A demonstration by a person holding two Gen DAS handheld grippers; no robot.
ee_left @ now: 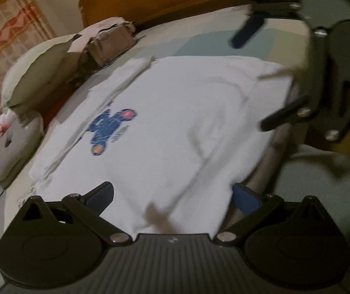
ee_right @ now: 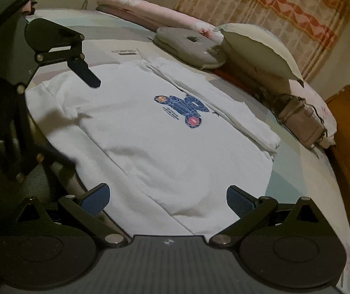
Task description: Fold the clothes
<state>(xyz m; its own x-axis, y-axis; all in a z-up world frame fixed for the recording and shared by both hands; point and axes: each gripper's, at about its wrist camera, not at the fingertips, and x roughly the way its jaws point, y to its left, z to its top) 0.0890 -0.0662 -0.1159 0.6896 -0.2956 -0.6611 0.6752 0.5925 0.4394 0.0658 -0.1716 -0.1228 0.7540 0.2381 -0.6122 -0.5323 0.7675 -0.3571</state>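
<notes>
A white T-shirt (ee_left: 175, 127) with a blue printed figure (ee_left: 111, 129) lies spread flat on the bed (ee_left: 224, 41), filling the middle of both wrist views. Its far side is folded over in a long strip beside the print, seen running diagonally at centre left in the left wrist view and at centre right in the right wrist view.

The left hand-held gripper (ee_left: 172, 196) sits at the bottom of its own frame with its blue-padded fingers (ee_left: 247, 199) spread wide apart. The near edge of the shirt lies between them, but neither pad clamps the cloth. The same hand-held gripper shows at the upper left of the right wrist view, one finger pointing down over a corner of the shirt.

The right hand-held gripper (ee_right: 167, 197) is likewise wide open at the bottom of its frame, the hem of the shirt lying between its fingers (ee_right: 95, 198) without being gripped. It also shows at the upper right of the left wrist view, blurred.

Beyond the shirt, along the bed's far edge, lie a cream pillow (ee_right: 260, 51), a grey ring cushion (ee_right: 189, 46), a pink floral quilt (ee_right: 150, 12) and a brownish bag (ee_right: 299, 120). A patterned orange curtain (ee_right: 285, 12) hangs behind them.
</notes>
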